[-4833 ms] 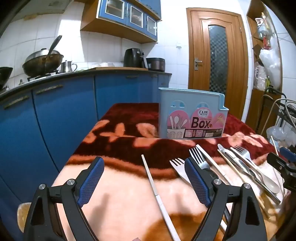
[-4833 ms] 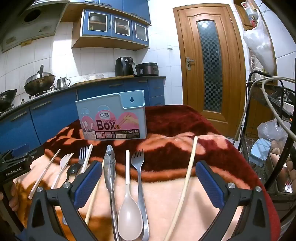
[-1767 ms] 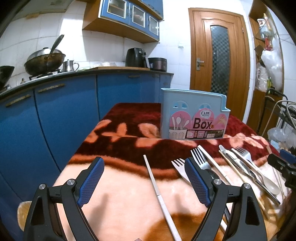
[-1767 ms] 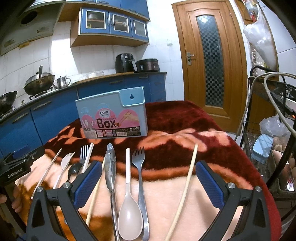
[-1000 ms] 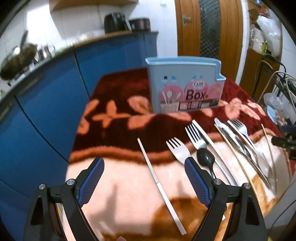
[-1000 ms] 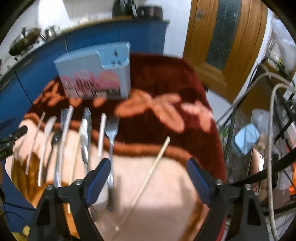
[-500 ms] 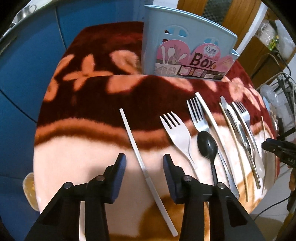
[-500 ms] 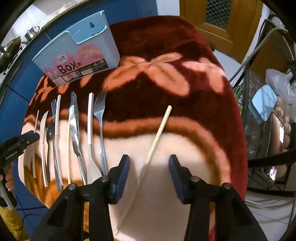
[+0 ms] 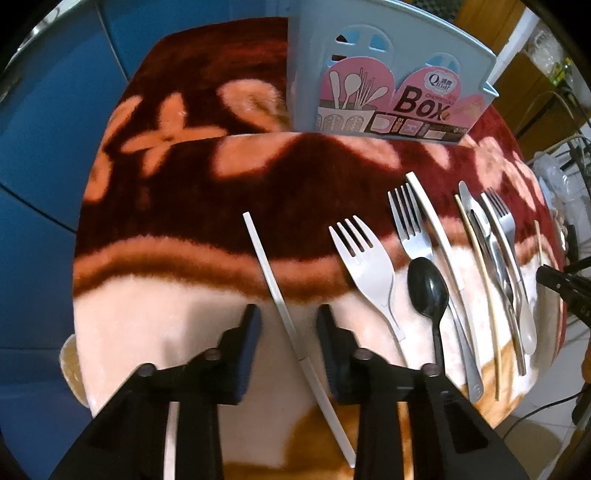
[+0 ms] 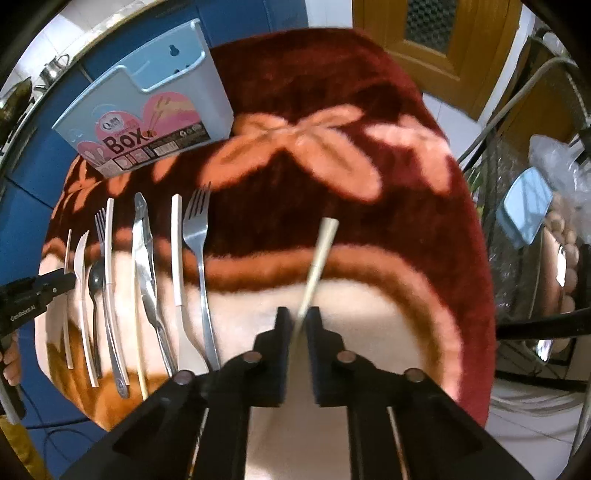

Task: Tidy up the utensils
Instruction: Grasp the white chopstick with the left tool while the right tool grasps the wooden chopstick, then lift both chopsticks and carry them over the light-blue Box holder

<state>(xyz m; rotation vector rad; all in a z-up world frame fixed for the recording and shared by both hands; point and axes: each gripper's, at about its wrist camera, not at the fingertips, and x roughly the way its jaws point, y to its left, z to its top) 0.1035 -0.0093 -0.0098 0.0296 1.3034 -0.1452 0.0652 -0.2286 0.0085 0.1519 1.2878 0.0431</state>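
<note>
A light blue utensil box (image 9: pixel 384 70) stands at the far side of the blanket-covered table; it also shows in the right wrist view (image 10: pixel 147 107). My left gripper (image 9: pixel 288 317) straddles a white chopstick (image 9: pixel 273 280) lying on the blanket, jaws partly closed with gaps on both sides. To its right lie a white plastic fork (image 9: pixel 365 273), a black spoon (image 9: pixel 430 291), metal forks and a knife. My right gripper (image 10: pixel 297 319) has closed to a narrow gap around a beige chopstick (image 10: pixel 319 254), which looks blurred.
The table is covered by a red and peach floral blanket (image 9: pixel 177 177). Blue kitchen cabinets (image 9: pixel 44 110) stand to the left. A wooden door (image 10: pixel 436 33) and a wire rack with bags (image 10: pixel 535 221) are on the right. The row of cutlery (image 10: pixel 144 273) lies left of the right gripper.
Both grippers tipped down over the table and their jaws narrowed. The left closed in around the white chopstick, the right around the beige chopstick.
</note>
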